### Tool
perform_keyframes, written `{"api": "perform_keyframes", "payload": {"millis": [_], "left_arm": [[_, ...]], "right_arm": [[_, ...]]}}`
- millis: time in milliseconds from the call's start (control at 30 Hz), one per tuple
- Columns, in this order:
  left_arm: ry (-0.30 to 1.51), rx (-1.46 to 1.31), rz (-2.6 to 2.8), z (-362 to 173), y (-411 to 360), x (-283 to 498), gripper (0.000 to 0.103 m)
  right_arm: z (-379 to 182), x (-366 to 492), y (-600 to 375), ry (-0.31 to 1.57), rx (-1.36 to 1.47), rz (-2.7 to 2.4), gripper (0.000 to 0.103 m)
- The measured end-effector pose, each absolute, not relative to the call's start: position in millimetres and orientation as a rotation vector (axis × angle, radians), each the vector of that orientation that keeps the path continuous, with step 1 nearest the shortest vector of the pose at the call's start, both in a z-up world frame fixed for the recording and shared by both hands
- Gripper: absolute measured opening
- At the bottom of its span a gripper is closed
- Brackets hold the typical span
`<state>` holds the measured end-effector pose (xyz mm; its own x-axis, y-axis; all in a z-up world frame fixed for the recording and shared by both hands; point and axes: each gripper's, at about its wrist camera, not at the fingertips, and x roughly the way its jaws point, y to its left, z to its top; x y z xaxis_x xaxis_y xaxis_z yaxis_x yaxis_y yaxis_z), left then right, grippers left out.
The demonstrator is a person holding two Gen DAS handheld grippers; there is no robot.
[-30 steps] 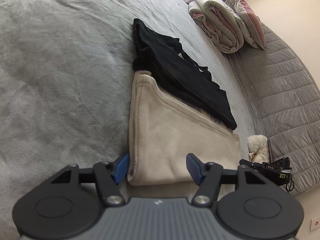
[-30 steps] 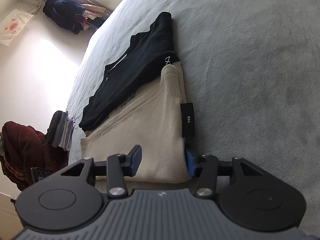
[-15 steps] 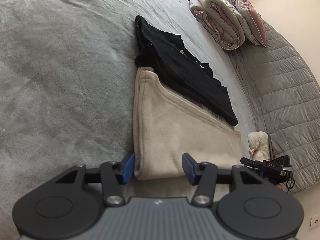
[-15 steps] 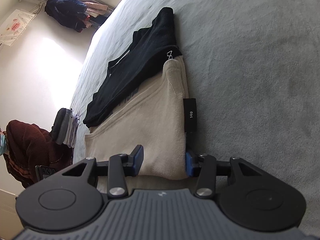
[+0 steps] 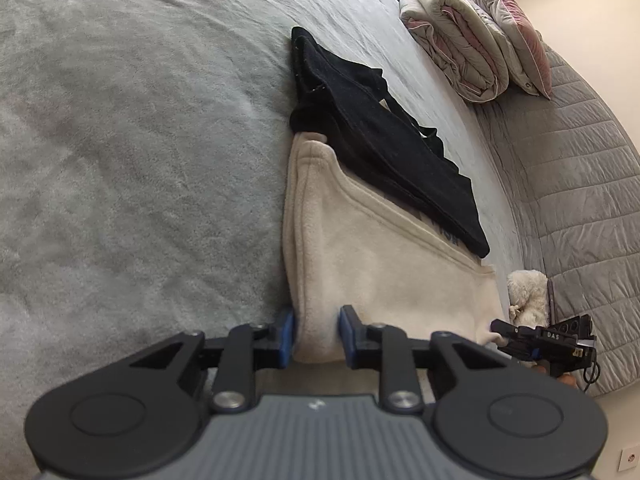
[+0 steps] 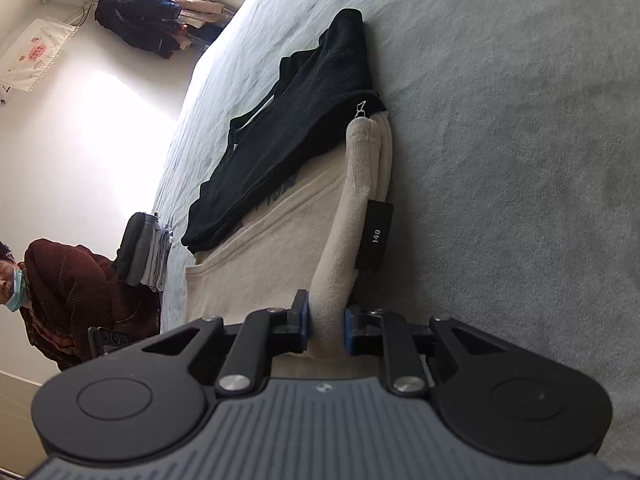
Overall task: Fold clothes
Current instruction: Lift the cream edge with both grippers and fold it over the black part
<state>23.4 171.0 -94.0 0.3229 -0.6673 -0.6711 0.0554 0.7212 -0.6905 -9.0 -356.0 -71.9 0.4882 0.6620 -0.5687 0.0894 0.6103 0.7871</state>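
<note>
While loads of bare grey bedspread stretches around, the left gripper and right gripper have just closed, pinching the near hem corners of the cream fleece under the black garment.

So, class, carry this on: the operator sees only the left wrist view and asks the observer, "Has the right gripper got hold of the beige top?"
Observer: Yes. The right gripper has just closed its jaws on the beige top and pinches a bunched edge.
Operator: Any label on it?
Observer: A black tag marked 140 sticks out at the top's right edge.
Operator: Anyone nearby?
Observer: A person in a dark red fleece is beside the bed, at the picture's left.
</note>
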Motion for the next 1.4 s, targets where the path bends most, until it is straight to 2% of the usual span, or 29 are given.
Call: {"api": "perform_keyframes", "payload": {"millis": [233, 800, 1067, 1233, 1333, 1400], "left_arm": [[1.126, -0.792, -0.574, -95, 182, 25, 0.013], [0.783, -1.249, -0.553, -73, 181, 77, 0.013], [0.683, -1.381, -0.388, -93, 170, 114, 0.013], [0.670, -1.364, -0.313, -103, 158, 132, 0.013], [0.657, -1.345, -0.293, -101, 157, 137, 0.020], [0.643, -1.314, -0.276, -96, 158, 140, 0.038]], "right_arm": [[-59, -5, -361, 0.947, 0.935, 0.447, 0.020], [-37, 52, -365, 0.679, 1.145, 0.415, 0.019], [-51, 87, -374, 0.551, 1.248, 0.312, 0.019], [-68, 101, -373, 0.549, 1.268, 0.259, 0.020], [-75, 103, -376, 0.563, 1.301, 0.251, 0.023], [-76, 104, -378, 0.573, 1.309, 0.254, 0.026]]}}
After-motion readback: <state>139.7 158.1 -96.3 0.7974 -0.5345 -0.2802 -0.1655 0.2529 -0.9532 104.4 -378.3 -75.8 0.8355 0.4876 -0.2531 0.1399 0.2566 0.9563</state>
